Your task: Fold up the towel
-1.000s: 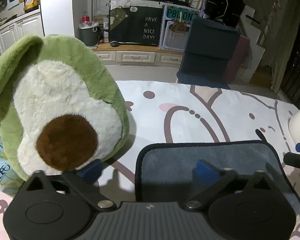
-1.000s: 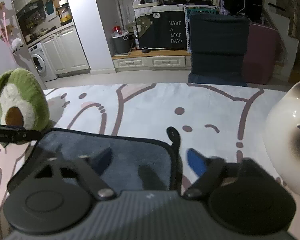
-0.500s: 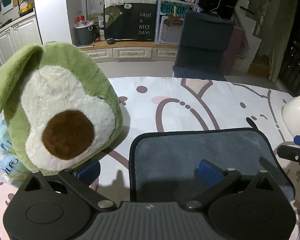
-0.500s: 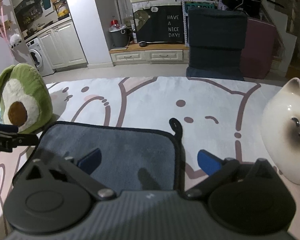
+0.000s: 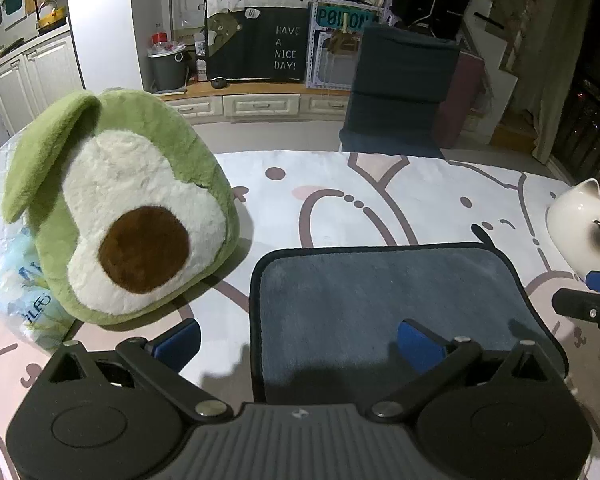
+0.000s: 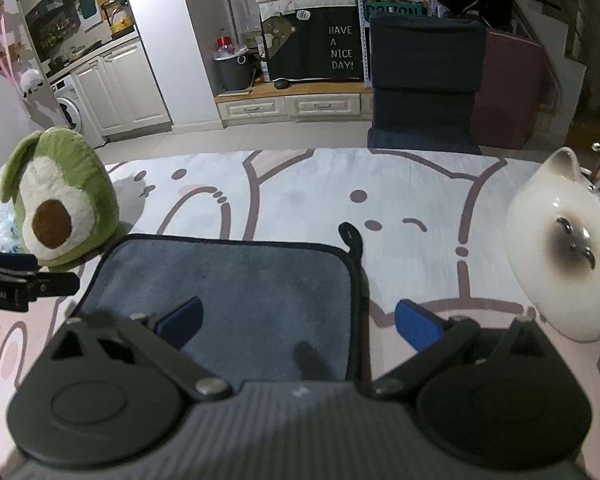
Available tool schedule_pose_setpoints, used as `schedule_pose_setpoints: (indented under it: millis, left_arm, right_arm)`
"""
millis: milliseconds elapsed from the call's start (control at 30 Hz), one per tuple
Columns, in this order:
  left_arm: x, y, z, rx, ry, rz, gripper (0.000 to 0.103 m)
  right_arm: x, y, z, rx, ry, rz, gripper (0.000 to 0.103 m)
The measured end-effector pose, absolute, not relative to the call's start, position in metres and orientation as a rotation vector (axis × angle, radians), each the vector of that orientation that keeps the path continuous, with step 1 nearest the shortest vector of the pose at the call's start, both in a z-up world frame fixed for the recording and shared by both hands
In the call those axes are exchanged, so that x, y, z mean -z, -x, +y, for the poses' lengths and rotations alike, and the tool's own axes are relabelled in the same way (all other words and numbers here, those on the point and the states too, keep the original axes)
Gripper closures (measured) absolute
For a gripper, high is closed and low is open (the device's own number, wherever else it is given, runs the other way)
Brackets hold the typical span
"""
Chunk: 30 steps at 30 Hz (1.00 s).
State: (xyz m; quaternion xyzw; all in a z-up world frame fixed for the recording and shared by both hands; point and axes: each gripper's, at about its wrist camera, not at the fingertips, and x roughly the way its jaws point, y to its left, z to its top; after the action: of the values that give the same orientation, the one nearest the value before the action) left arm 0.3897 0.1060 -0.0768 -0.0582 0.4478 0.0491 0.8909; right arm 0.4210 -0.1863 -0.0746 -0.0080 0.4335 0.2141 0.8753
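A grey-blue towel (image 5: 380,296) with a dark hem lies flat on the patterned tablecloth; it also shows in the right wrist view (image 6: 236,280). A dark hanging loop (image 6: 350,236) sticks out at its far right corner. My left gripper (image 5: 298,342) is open and straddles the towel's left edge near the front. My right gripper (image 6: 298,322) is open and straddles the towel's right edge. Neither holds anything. Each gripper's tip shows at the edge of the other's view.
A green avocado plush (image 5: 116,208) stands left of the towel, with a plastic packet (image 5: 16,288) behind it. A white ceramic cat (image 6: 568,248) stands to the right. The cartoon tablecloth (image 6: 300,192) stretches beyond the towel. A dark chair (image 5: 400,88) stands past the table's far edge.
Both grippers have pulled back and risen a little, so more of the towel and table shows. The towel has not moved and both grippers stay open.
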Motion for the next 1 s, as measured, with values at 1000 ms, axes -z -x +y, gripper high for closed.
schedule_pose_setpoints:
  millis: [1000]
  left_arm:
    - [0.016, -0.311, 0.077, -0.109, 0.111, 0.868, 0.000]
  right_arm:
    - [0.016, -0.337, -0.207, -0.442, 0.033, 0.832, 0.000]
